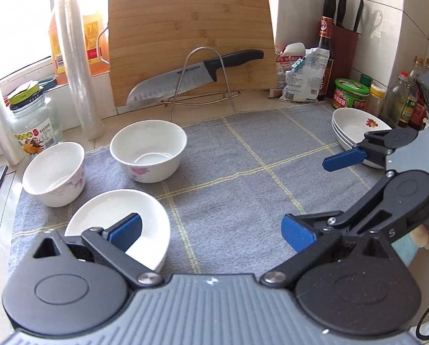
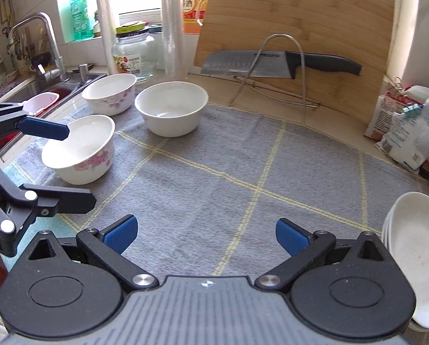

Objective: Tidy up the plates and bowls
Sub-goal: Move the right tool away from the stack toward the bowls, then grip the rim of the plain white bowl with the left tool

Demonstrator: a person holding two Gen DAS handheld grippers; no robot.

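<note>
While left hand-held gripper [image 1: 211, 231] hovers over nearest bowl [image 1: 119, 218] (jaws spread, empty), right hand-held gripper [image 2: 206, 234] likewise released.

A grey cloth [image 1: 243, 155] with yellow lines covers the tabletop [image 2: 214, 89]. Behind it a wooden board [image 1: 191, 43] leans upright, with a knife [image 1: 191, 72] resting across a wire rack [image 1: 203, 86] in front. Left of the board stand a jar [image 1: 33, 120] and stacked plastic cups [image 1: 76, 66]. To the right are packets [image 1: 303, 72], a dark bottle [image 1: 325, 49] and a knife block [image 1: 344, 46]. A tap [image 2: 44, 37] rises over the sink [image 2: 36, 89].
</note>
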